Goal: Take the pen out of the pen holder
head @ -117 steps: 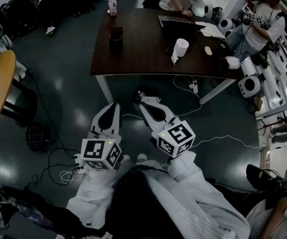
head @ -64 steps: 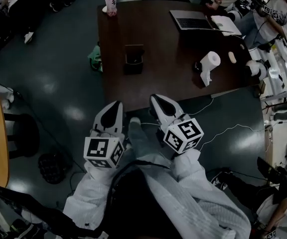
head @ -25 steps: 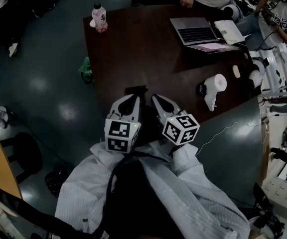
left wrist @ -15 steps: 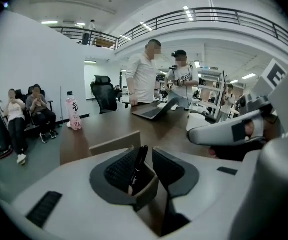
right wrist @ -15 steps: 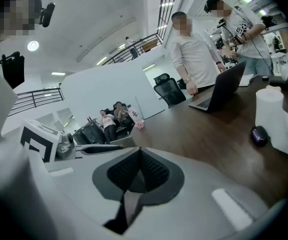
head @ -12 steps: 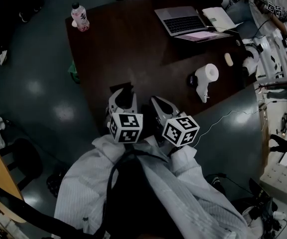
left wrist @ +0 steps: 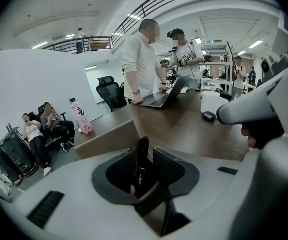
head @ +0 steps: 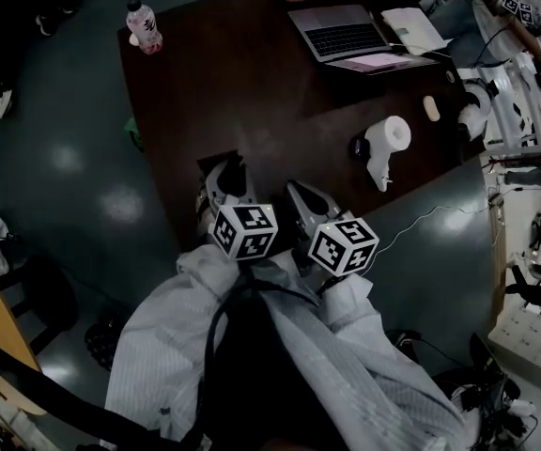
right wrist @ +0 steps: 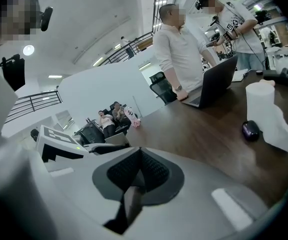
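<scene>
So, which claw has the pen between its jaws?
The left claw: its jaws have just opened around the black pen; the right claw is shut, empty.

Head cam sits above us, looking steeply down on the table's (head: 280,92) near edge, w/ left gripper (head: 225,172) & right gripper (head: 301,195) just below centre. Our 2 gripper cams ride low, close behind their own jaws, facing across the tabletop to the far side. All 3 views share laptop (head: 346,38), paper roll (head: 390,137) & bottle (head: 143,26).
</scene>
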A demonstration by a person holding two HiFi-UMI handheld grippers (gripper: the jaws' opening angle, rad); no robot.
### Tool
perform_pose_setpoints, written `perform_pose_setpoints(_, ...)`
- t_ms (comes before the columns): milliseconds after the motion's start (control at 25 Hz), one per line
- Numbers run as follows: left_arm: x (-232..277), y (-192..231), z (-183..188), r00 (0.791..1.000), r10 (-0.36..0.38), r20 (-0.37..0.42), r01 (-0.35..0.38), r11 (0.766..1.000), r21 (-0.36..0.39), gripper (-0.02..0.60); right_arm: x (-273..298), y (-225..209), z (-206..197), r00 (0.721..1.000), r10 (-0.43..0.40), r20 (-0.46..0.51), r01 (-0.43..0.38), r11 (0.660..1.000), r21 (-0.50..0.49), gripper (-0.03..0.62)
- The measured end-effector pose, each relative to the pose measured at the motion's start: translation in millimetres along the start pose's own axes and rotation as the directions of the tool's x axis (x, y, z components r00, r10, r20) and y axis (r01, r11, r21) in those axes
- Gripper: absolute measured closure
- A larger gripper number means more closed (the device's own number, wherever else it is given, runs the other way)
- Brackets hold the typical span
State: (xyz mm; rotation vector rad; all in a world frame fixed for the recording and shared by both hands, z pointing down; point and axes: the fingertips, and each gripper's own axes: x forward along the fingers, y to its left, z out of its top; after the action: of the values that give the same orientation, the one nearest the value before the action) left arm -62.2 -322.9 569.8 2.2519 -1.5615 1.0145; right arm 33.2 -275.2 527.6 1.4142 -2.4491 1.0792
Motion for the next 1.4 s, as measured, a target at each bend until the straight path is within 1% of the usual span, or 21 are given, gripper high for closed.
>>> perform_pose_setpoints(80, 1, -1, 0, 1.000, 0.005, 0.004, -0.005, 1.000, 0.000, 0.474, -1, -1, 0, 1.000, 0.002, 0.001, -0.002, 1.000, -0.002, 0.591)
perform_pose_setpoints(160, 1, 0, 0, 1.000, 0.014, 0.011, -0.014, 1.000, 0.001, 0.504, -2, -2, -1, 1.000, 0.000, 0.004, 0.000, 1.000, -0.001, 0.591)
perform_pose_setpoints(200, 1, 0, 0, 1.000, 0.020, 0.014, -0.020, 1.000, 0.005, 0.531, -4, -3, -1, 1.000, -0.001, 0.005, 0.001, 1.000, 0.000, 0.591)
perform_pose_setpoints(280, 1, 0, -1, 1.000, 0.018, 0.016, -0.018, 1.000, 0.008, 0.532, -7, -5, -2, 1.000, -0.003, 0.005, 0.003, 1.000, 0.003, 0.591)
perform_pose_setpoints(440, -4, 0, 2, 1.000, -0.006, 0.028, 0.006, 1.000, -0.010, 0.535, -12, -6, -1, 1.000, -0.003, 0.005, 0.003, 1.000, 0.004, 0.591)
perform_pose_setpoints(600, -13, 3, 10, 0.998, -0.015, 0.064, 0.016, 1.000, -0.014, 0.535, -12, -1, 0, 1.000, 0.008, 0.008, -0.008, 1.000, -0.006, 0.591)
perform_pose_setpoints(760, -33, 10, 20, 0.992, -0.023, 0.120, 0.028, 0.999, -0.038, 0.535, -9, 10, 3, 0.999, 0.030, 0.015, -0.029, 0.999, -0.021, 0.591)
perform_pose_setpoints(840, -45, 15, 26, 0.988, -0.033, 0.154, 0.043, 0.997, -0.062, 0.535, -8, 17, 4, 0.999, 0.040, 0.020, -0.039, 0.999, -0.031, 0.591)
perform_pose_setpoints(960, -68, 28, 36, 0.977, -0.048, 0.208, 0.074, 0.990, -0.121, 0.535, -6, 30, 7, 0.998, 0.061, 0.029, -0.059, 0.997, -0.051, 0.591)
perform_pose_setpoints(1080, -91, 46, 47, 0.962, -0.048, 0.269, 0.105, 0.974, -0.201, 0.535, -2, 46, 14, 0.995, 0.090, 0.043, -0.087, 0.993, -0.077, 0.591)
perform_pose_setpoints(1160, -109, 59, 54, 0.950, -0.040, 0.309, 0.120, 0.962, -0.245, 0.535, 0, 59, 20, 0.992, 0.111, 0.053, -0.105, 0.990, -0.098, 0.591)
perform_pose_setpoints(1280, -134, 81, 61, 0.932, -0.020, 0.362, 0.132, 0.948, -0.290, 0.535, 7, 81, 30, 0.987, 0.149, 0.063, -0.139, 0.980, -0.139, 0.591)
perform_pose_setpoints(1400, -155, 99, 63, 0.920, 0.001, 0.392, 0.138, 0.936, -0.325, 0.535, 13, 109, 39, 0.979, 0.194, 0.066, -0.179, 0.966, -0.185, 0.591)
